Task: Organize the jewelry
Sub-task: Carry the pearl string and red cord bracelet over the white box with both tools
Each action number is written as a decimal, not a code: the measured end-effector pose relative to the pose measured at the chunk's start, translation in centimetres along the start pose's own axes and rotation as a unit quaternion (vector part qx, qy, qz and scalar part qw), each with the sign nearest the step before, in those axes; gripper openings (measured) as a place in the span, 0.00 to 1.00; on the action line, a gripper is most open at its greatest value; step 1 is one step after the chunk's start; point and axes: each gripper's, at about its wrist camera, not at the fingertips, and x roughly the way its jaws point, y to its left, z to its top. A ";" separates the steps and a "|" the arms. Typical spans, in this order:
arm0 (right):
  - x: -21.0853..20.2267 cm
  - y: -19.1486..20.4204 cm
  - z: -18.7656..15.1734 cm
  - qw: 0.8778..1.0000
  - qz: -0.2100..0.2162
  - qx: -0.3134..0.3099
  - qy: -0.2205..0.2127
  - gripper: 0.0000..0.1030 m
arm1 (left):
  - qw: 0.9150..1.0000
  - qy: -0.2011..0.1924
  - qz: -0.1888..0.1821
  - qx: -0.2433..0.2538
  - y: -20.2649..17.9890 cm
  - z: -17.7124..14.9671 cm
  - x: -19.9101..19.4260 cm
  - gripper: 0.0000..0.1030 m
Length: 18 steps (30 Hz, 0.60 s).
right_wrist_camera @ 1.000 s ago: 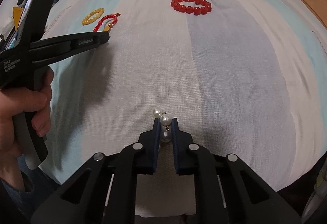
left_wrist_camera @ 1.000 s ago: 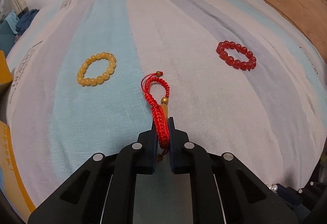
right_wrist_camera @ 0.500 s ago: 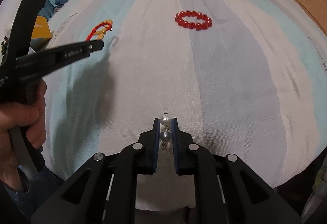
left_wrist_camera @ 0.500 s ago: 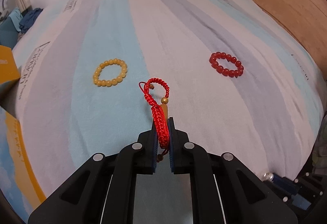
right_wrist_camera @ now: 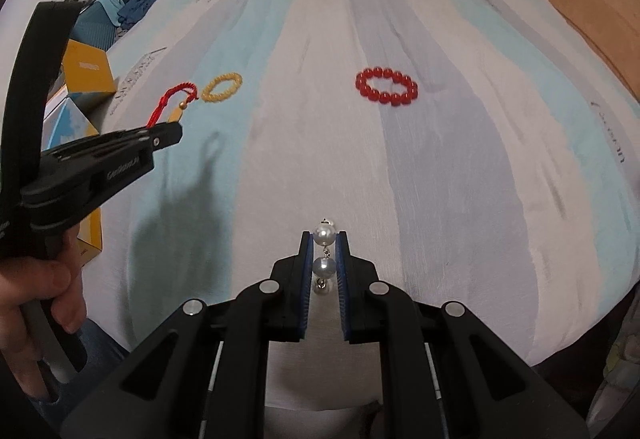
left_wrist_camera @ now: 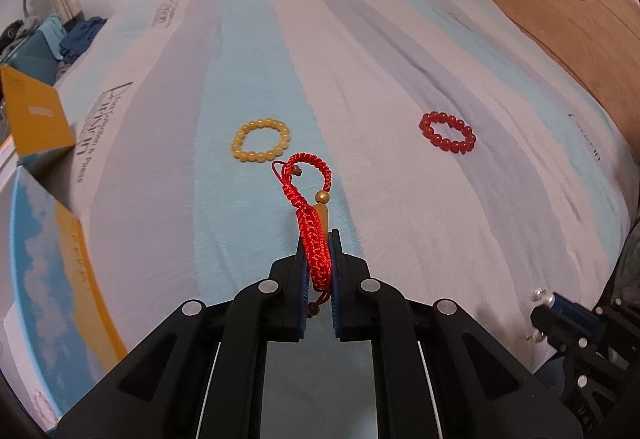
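My left gripper (left_wrist_camera: 317,239) is shut on a red braided cord bracelet (left_wrist_camera: 308,199) with gold beads, held above the striped bedsheet (left_wrist_camera: 360,59); it also shows in the right wrist view (right_wrist_camera: 170,105). My right gripper (right_wrist_camera: 323,239) is shut on a string of white pearls (right_wrist_camera: 323,251), lifted above the bed. A yellow bead bracelet (left_wrist_camera: 260,145) lies on the sheet left of centre, and shows in the right wrist view (right_wrist_camera: 222,87). A red bead bracelet (left_wrist_camera: 447,133) lies to the right, and shows in the right wrist view (right_wrist_camera: 386,87).
A yellow box (left_wrist_camera: 34,115) and a blue-and-yellow box (left_wrist_camera: 52,271) stand at the bed's left edge. A wooden floor (left_wrist_camera: 568,7) lies to the right. The right gripper's tip with pearls (left_wrist_camera: 538,295) shows at the lower right of the left wrist view.
Both grippers have risen and pulled back from the bed, carrying the cord bracelet and the pearls; the sheet and the two bead bracelets look farther away.
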 end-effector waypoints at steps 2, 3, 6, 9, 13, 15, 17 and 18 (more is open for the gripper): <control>-0.5 0.3 0.2 1.000 0.000 -0.001 -0.003 0.10 | 1.000 -0.004 0.003 -0.001 0.3 -0.1 -0.8 0.08; -0.7 0.5 0.3 1.000 0.000 -0.001 -0.004 0.10 | 1.000 -0.005 0.004 -0.001 0.5 -0.1 -1.2 0.08; -1.3 1.0 0.7 1.000 0.001 -0.002 -0.008 0.10 | 1.000 -0.010 0.008 -0.004 1.1 -0.3 -2.3 0.08; -1.9 1.7 0.9 1.000 0.005 -0.005 -0.014 0.10 | 1.000 -0.014 0.010 -0.010 1.8 -0.5 -3.4 0.08; -2.8 2.9 1.3 1.000 0.013 -0.005 -0.022 0.10 | 1.000 -0.023 0.014 -0.016 3.0 -1.1 -5.1 0.08; -3.1 3.5 1.4 1.000 0.015 -0.006 -0.025 0.10 | 0.999 -0.024 0.017 -0.020 3.4 -1.4 -5.8 0.08; -3.6 4.4 1.7 0.999 0.017 -0.009 -0.029 0.10 | 0.999 -0.028 0.021 -0.022 4.1 -1.7 -6.7 0.08; -3.8 4.8 1.8 0.999 0.017 -0.011 -0.031 0.10 | 0.999 -0.028 0.022 -0.023 4.3 -1.8 -7.0 0.08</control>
